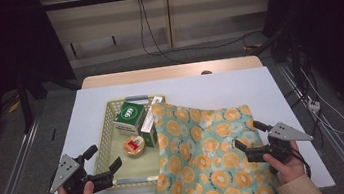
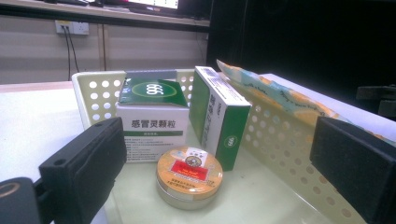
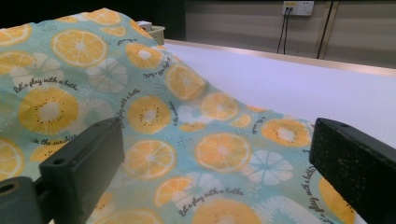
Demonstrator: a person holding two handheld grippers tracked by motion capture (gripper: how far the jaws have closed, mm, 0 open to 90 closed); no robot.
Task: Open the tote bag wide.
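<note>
High view. The basket point(image 1: 104, 151), pale green with punched holes, sits on the white table point(image 1: 259, 85) and serves as landmark. Inside it: a green-and-white box point(image 1: 129, 116) at the far end, a narrower box point(image 1: 149, 124) standing to its right, and a round tin point(image 1: 134, 146) just nearer than the two boxes. A cloth point(image 1: 208, 158) printed with orange slices drapes over the basket's right rim and spreads right of the basket, down to the near table edge, where the frame cuts it off. The left gripper point(image 1: 104, 162) hovers at the basket's near left corner, jaws spread wide with nothing between them. The right gripper point(image 1: 246, 135) is well right of the basket, above the cloth, jaws likewise wide and empty. Whether either jaw tip touches anything I cannot tell from here.

Left gripper view. Both black jaws stand far apart at the picture's sides. Between them, farther off inside the basket point(image 2: 95, 98), lies the tin point(image 2: 189, 183), with the green-and-white box point(image 2: 152, 121) behind it and the narrow box point(image 2: 219, 116) tilted beside that. The cloth point(image 2: 280, 95) lies along the basket's right rim; most of it is hidden behind the wall. Small print on the boxes is hard to read.

Right gripper view. Jaws wide, empty. The cloth point(image 3: 154, 126) lies under and beyond them, rising at left over the basket, of which a corner point(image 3: 156, 32) peeks out. Bare table point(image 3: 289, 88) lies to the right. The basket's contents are covered.
</note>
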